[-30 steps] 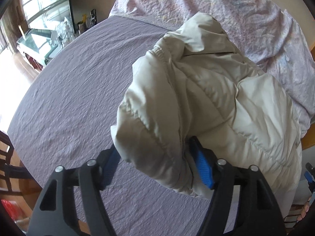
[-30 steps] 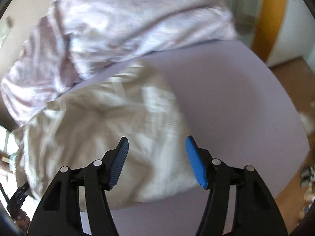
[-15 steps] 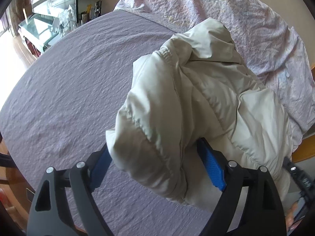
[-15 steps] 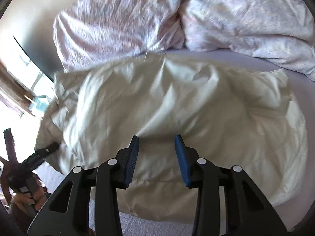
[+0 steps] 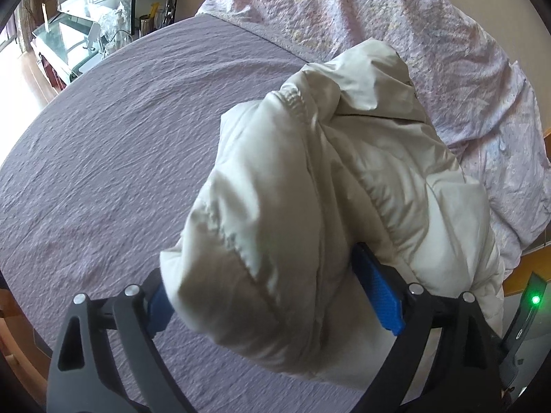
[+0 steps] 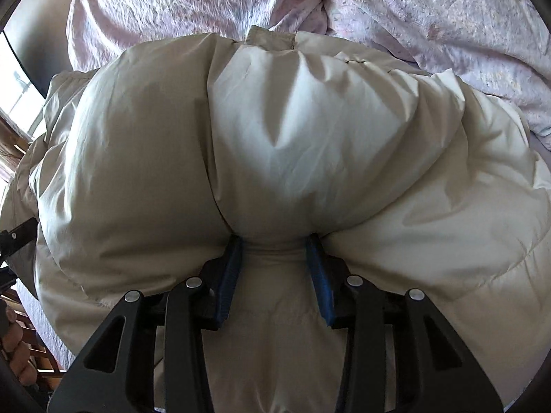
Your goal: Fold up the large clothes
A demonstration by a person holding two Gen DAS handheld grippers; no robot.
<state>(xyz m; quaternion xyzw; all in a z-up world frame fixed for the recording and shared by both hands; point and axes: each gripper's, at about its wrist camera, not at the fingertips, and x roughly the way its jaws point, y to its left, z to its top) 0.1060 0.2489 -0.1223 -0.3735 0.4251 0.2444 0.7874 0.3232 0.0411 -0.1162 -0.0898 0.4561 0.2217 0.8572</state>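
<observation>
A cream puffer jacket (image 5: 310,172) lies bunched on the purple bed sheet (image 5: 120,120). In the left wrist view my left gripper (image 5: 258,265) straddles the jacket's near bulge. Its jaws are opening, the right blue pad (image 5: 378,296) shows bare and the left pad is mostly hidden behind fabric. In the right wrist view the jacket (image 6: 292,137) fills the frame, and my right gripper (image 6: 273,241) is shut on a puffy fold at its near edge, with fabric bulging above the pads.
A pink-patterned duvet (image 5: 378,10) is heaped along the far side of the bed (image 6: 172,7). A glass table with clutter (image 5: 69,44) stands beyond the bed's left corner. Wooden bed frame (image 5: 527,268) shows at the right.
The left jaws have spread wider around the jacket's bulge. The right gripper swung from over bare sheet onto the jacket, dropped close and narrowed onto a fold.
</observation>
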